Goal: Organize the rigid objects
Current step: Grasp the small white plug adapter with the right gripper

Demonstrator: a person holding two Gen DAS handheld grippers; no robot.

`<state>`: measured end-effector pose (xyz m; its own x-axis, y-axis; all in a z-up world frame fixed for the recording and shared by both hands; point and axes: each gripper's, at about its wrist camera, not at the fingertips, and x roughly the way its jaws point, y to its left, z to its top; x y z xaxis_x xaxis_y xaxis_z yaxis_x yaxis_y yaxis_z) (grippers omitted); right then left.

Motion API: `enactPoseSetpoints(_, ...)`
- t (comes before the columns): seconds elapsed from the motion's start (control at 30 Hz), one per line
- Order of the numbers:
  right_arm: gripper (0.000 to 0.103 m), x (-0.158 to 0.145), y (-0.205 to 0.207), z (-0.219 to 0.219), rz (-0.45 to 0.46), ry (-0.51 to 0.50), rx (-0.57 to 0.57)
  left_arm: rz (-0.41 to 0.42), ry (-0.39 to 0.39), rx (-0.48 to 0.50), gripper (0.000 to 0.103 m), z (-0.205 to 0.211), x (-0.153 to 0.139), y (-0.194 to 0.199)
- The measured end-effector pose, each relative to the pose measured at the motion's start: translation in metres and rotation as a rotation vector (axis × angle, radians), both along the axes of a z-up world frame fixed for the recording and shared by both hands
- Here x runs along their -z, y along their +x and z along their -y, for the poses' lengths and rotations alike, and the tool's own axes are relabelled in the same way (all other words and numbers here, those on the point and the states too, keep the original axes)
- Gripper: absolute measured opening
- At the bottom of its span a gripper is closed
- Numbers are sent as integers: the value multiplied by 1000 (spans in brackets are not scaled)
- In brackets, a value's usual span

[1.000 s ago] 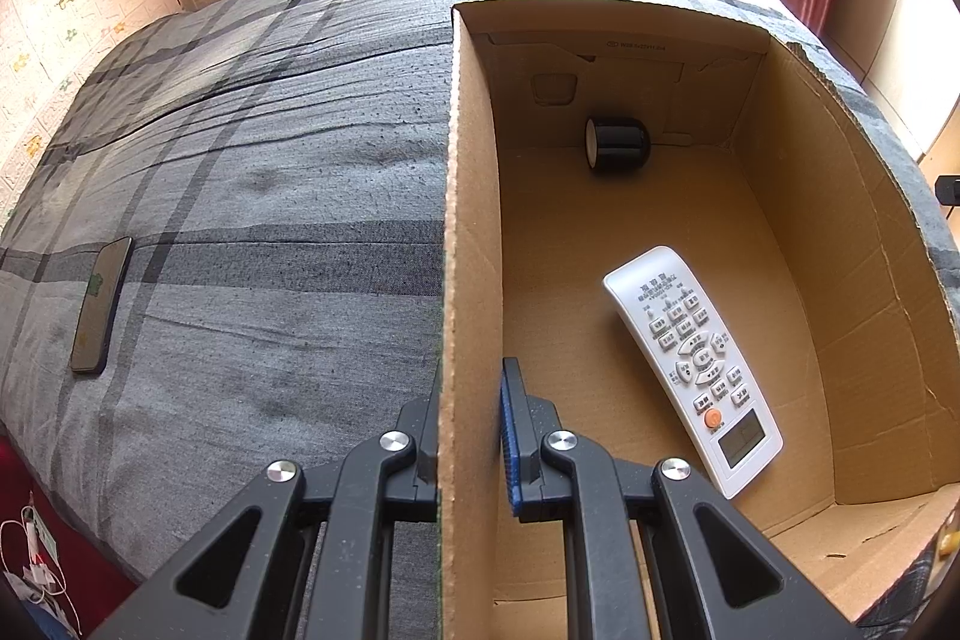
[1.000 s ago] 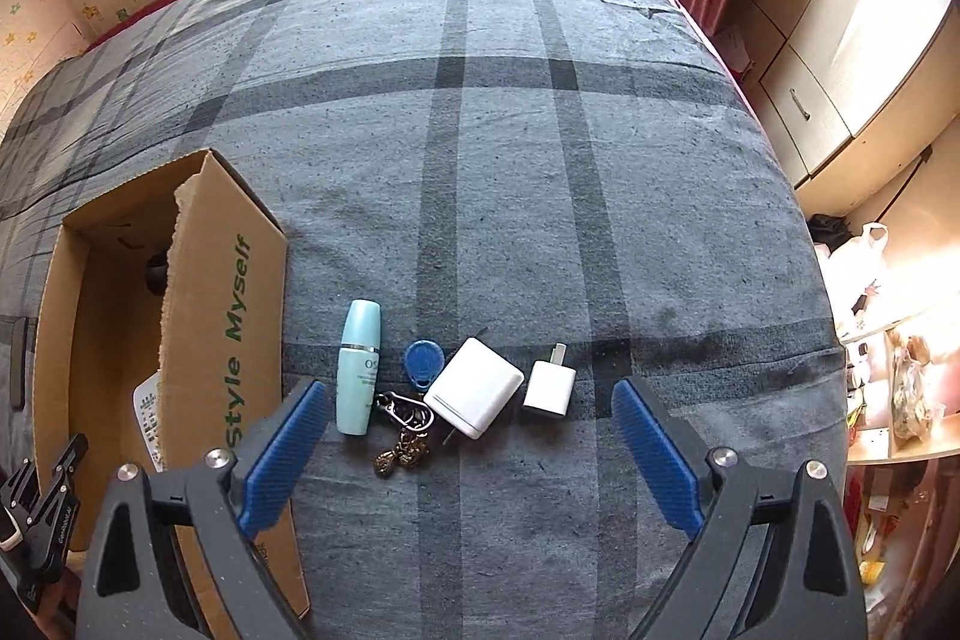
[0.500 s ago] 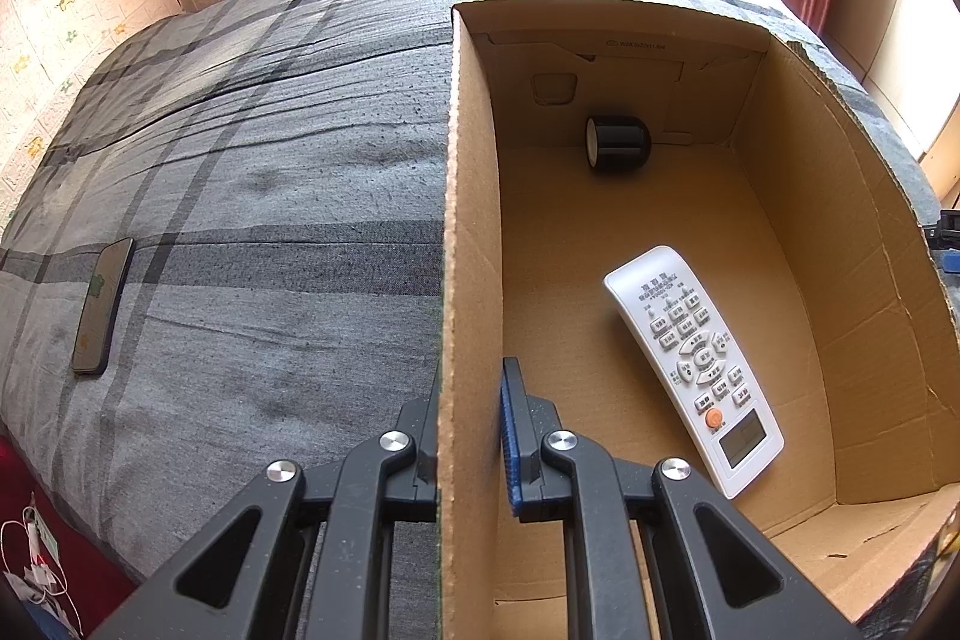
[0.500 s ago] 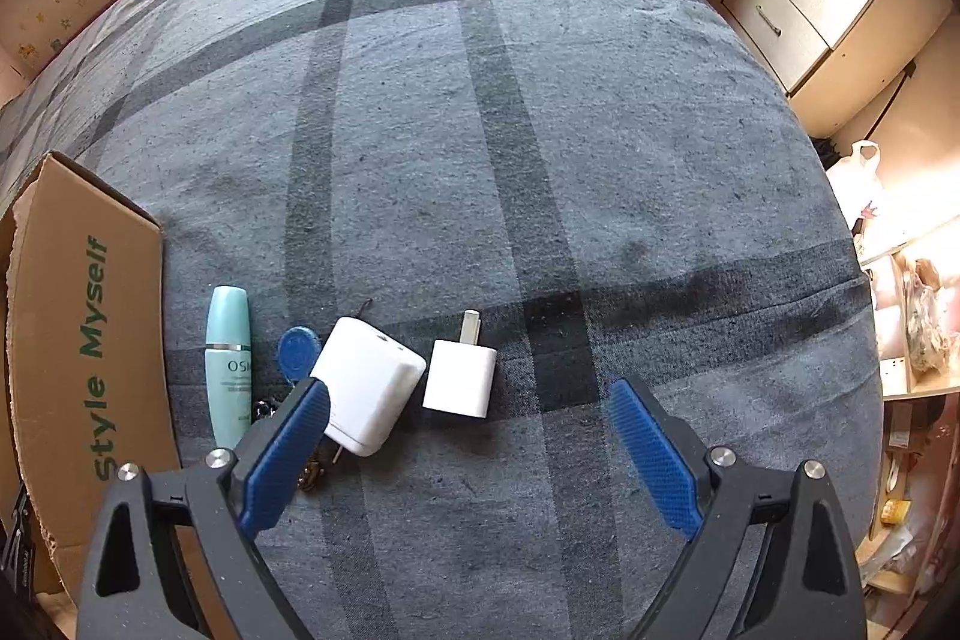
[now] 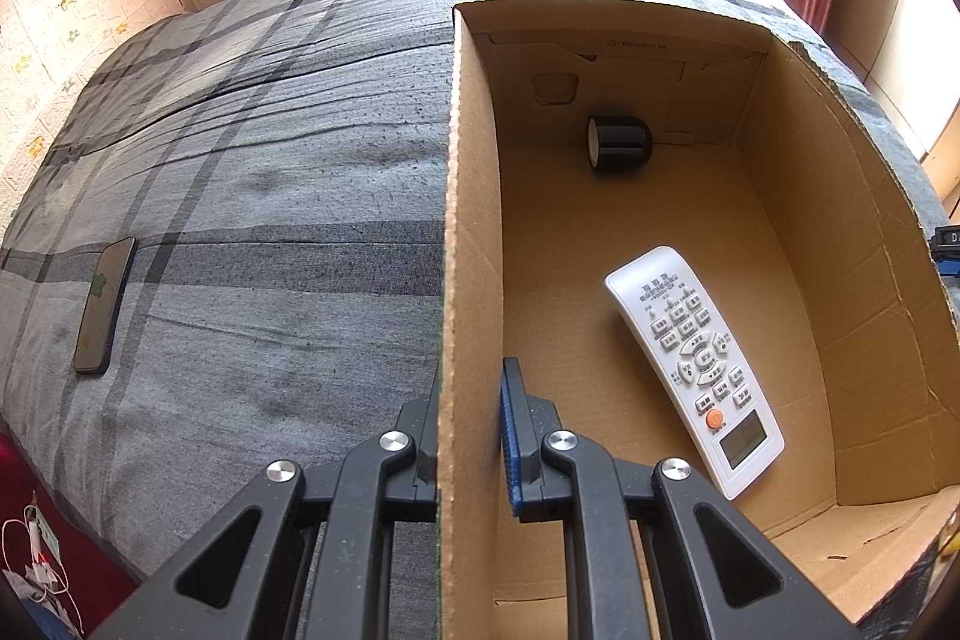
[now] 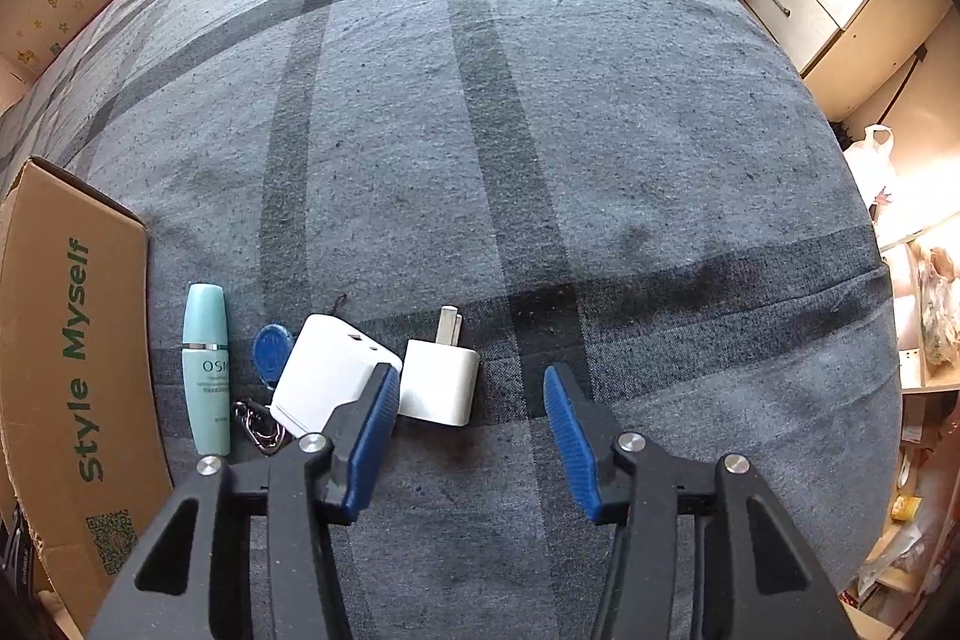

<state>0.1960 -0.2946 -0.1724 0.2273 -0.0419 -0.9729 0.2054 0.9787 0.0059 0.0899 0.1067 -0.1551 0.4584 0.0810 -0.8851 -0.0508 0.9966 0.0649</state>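
A: Where is the small white plug adapter (image 6: 442, 381)?
B: On the grey plaid bedspread (image 6: 540, 130), prongs pointing far, just right of the larger white charger (image 6: 327, 379). The right gripper (image 6: 471, 439) points steeply down over it, with its left pad at the seam between the two chargers.
A: Has it caught anything?
B: No. Its jaws have just been closing and stand about half apart; the adapter lies at their far end, and the pads do not press on it.
A: And further left?
B: A blue key fob (image 6: 271, 347), a mint tube (image 6: 207, 370), then the cardboard box (image 6: 66, 340).
A: The left gripper (image 5: 471, 436)?
B: Tilted downward, clamped on the box's left wall (image 5: 471, 232). Inside lie a white remote (image 5: 696, 370) and a black cylinder (image 5: 621, 142). A phone (image 5: 103, 304) lies far left.
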Motion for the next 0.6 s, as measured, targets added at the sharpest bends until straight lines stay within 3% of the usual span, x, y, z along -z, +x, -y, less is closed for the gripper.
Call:
enactPoseSetpoints(0.33, 45, 20, 18, -1, -42, -6, -2, -1, 2, -2, 14, 0, 0, 0)
enactPoseSetpoints(0.4, 27, 24, 19, -3, -50, 0, -4, -1, 2, -2, 14, 0, 0, 0)
enactPoseSetpoints(0.6, 27, 23, 20, -6, -41, -8, -9, -1, 4, -2, 14, 0, 1, 0)
